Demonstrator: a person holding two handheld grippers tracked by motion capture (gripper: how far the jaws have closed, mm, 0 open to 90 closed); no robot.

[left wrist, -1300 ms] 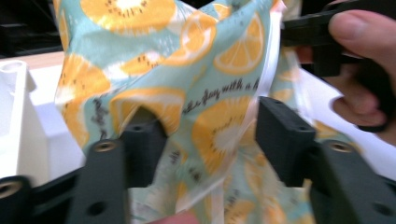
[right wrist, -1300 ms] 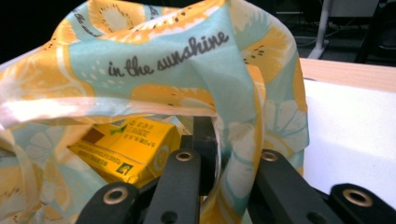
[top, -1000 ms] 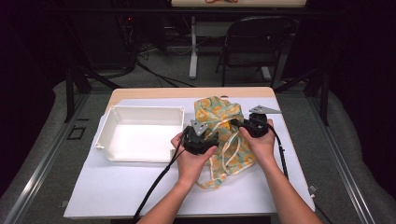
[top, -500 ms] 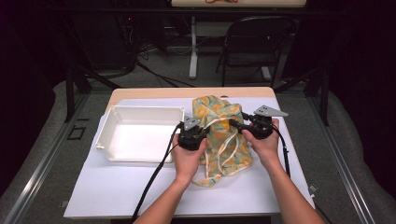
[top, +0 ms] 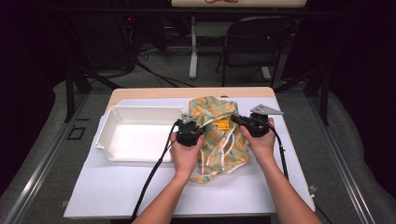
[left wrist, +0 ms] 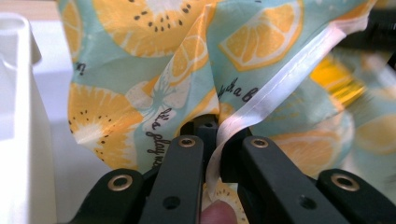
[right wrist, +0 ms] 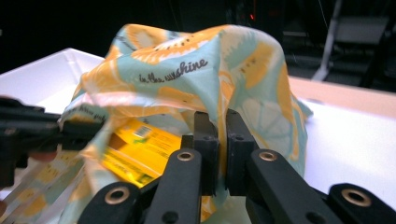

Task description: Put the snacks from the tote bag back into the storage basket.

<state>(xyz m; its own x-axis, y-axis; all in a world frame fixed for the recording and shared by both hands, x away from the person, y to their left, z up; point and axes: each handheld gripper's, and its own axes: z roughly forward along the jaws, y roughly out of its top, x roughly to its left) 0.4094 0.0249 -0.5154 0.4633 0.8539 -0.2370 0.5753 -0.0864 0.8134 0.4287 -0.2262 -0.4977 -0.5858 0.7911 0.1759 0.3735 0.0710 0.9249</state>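
On the white mat [top: 116,186], right of the tray [top: 140,135], the lemon-print bag [top: 219,135] sits with its mouth pulled wide. Left gripper [top: 187,133] at the bag's left edge, jaws pinching cloth and white drawstring [left wrist: 280,79]. Right gripper [top: 250,125] at the right edge, jaws pressed on the cloth rim. Yellow packet [right wrist: 140,151] lies inside the opening.

White tray [top: 140,135] left on table [top: 154,92], folding chair [top: 254,44] behind
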